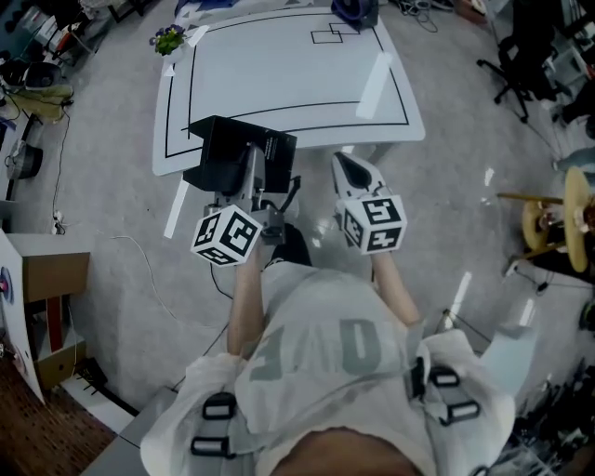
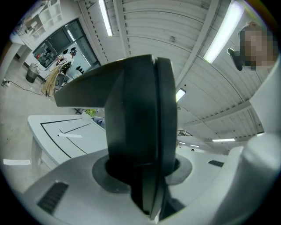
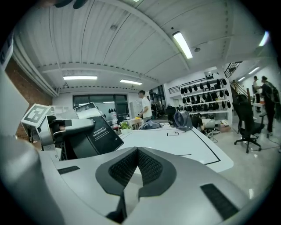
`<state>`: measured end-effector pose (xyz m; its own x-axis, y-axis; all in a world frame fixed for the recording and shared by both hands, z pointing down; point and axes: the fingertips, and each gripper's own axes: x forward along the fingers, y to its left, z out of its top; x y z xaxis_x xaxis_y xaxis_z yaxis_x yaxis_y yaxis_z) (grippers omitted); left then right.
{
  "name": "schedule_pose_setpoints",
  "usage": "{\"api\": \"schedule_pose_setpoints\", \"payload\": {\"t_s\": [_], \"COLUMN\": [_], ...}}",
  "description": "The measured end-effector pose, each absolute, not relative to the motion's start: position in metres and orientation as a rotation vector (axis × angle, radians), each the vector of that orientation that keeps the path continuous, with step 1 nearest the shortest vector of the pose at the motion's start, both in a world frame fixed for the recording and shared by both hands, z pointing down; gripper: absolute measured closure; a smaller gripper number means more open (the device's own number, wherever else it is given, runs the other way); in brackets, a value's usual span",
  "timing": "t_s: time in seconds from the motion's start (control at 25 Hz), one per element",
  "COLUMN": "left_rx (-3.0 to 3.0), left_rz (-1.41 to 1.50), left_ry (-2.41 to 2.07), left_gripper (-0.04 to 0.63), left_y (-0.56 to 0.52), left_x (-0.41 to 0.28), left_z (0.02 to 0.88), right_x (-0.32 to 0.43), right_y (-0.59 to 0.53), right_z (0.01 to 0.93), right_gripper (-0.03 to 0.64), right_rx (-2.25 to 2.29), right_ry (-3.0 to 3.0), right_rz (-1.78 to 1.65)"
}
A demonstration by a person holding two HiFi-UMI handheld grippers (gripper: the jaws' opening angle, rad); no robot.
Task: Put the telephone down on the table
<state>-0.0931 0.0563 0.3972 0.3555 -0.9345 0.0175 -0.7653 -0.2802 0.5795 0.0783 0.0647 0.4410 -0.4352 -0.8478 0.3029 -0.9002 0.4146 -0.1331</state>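
Note:
The telephone (image 1: 238, 149) is a flat black slab with small white print on one face. My left gripper (image 1: 255, 178) is shut on it and holds it edge-up over the near left corner of the white table (image 1: 297, 74). In the left gripper view the black telephone (image 2: 140, 123) fills the middle, clamped between the jaws. My right gripper (image 1: 350, 169) hangs beside it just off the table's near edge. Its jaws (image 3: 137, 165) meet with nothing between them. From the right gripper view the telephone (image 3: 99, 136) stands to the left.
Black lines are drawn on the tabletop. A small plant (image 1: 168, 39) stands at its far left corner and a dark object (image 1: 355, 11) at its far edge. An office chair (image 1: 521, 56) is at the right, a cardboard box (image 1: 46, 279) at the left. A person (image 3: 142, 105) stands far off.

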Motion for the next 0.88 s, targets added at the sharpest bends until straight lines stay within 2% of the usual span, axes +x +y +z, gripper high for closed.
{"api": "schedule_pose_setpoints", "payload": {"t_s": [0.52,0.88], "left_rx": [2.222,2.273], "left_rz": [-0.358,-0.296], "left_ry": [-1.299,-1.185], "left_gripper": [0.437,0.437], "left_y": [-0.133,-0.209], "left_x": [-0.123,-0.137], "left_z": [0.382,0.390], "right_x": [0.021,0.007], "right_y": [-0.114,-0.193], "right_z": [0.418,0.418], "right_gripper": [0.609,0.609], "right_rx": [1.629,1.704], "right_ry": [-2.497,-2.452], "right_rz": [0.473,0.460]}}
